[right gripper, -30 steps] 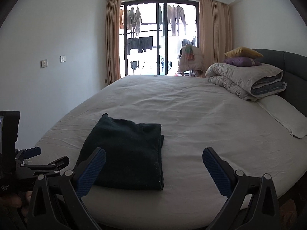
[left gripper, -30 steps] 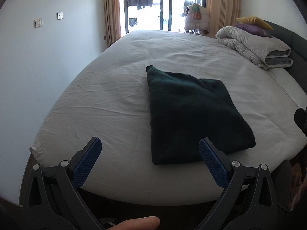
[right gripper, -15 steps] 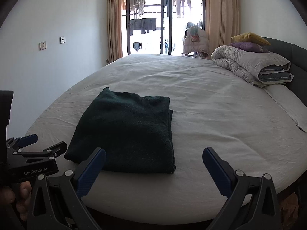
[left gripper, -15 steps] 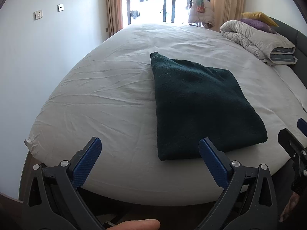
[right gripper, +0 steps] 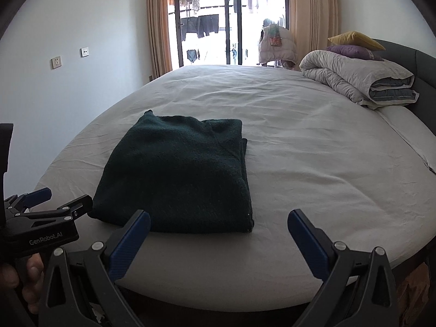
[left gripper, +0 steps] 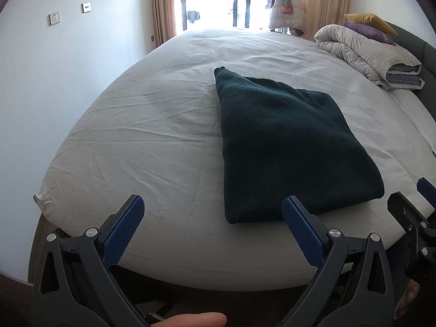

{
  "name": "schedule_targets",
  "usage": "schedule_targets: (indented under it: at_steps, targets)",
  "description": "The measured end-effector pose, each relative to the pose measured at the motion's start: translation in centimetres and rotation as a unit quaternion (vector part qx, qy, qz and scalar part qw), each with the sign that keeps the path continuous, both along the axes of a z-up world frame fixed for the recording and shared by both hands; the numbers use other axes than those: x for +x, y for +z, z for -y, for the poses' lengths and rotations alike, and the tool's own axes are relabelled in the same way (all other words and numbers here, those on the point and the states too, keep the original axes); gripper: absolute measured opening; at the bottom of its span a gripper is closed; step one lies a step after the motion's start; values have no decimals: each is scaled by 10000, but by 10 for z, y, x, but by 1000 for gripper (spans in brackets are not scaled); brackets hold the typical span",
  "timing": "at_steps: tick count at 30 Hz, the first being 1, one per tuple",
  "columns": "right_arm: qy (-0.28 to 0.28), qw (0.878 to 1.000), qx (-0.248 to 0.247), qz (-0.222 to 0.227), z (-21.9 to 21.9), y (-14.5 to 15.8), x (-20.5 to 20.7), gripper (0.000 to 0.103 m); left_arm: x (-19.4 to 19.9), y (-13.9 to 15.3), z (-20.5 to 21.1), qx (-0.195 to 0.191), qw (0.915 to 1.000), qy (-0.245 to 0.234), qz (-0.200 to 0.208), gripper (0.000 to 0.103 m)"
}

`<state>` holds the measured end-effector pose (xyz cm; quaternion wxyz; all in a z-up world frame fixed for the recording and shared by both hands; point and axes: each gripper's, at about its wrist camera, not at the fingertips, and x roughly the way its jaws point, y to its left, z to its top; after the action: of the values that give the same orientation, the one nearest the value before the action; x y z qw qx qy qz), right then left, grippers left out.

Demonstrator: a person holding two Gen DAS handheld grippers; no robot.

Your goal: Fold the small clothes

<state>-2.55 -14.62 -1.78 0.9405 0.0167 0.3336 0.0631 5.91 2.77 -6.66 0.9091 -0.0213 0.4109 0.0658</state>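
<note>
A dark green sweater (left gripper: 286, 147) lies folded in a rough rectangle near the front edge of the white bed (left gripper: 152, 141); it also shows in the right wrist view (right gripper: 182, 174). My left gripper (left gripper: 212, 218) is open and empty, just in front of the sweater's near left corner. My right gripper (right gripper: 218, 231) is open and empty, in front of the sweater's near right corner. The left gripper also shows at the left edge of the right wrist view (right gripper: 46, 201), and the right gripper's tips at the right edge of the left wrist view (left gripper: 408, 204).
A rolled grey duvet (right gripper: 362, 81) with purple and yellow pillows (right gripper: 354, 45) lies at the bed's far right by the dark headboard (right gripper: 403, 54). A glass balcony door (right gripper: 231, 19) with curtains is behind the bed. A white wall (right gripper: 68, 60) runs along the left.
Both grippers have moved closer to the bed and lower, so the sweater looks larger and nearer. Both stay open and the sweater has not moved.
</note>
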Motion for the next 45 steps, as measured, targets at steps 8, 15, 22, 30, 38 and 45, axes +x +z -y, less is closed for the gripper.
schedule_targets:
  at_steps: [8,15,22,30,38,45]
  targets:
    - [-42,10000,33,-51,2,-2,1,103,2,-2,3,43,10000,-14,-2,103]
    - [-53,10000,38,-56,1,-3,0,103,3,-4,3,60,10000,-13,4,103]
    - [-73,9999,38,-78,1,-4,1,103,5,-5,3,60,10000,-21,-9,103]
    - [-81,9999,41,-106,1,-5,1,103,5,-6,4,70,10000,-22,-14,103]
    - [-89,9999,46,-114,1,-6,0,103,5,-6,4,79,10000,-25,-17,103]
    - [-90,9999,43,-118,2,-6,0,103,5,-8,3,86,10000,-31,-30,103]
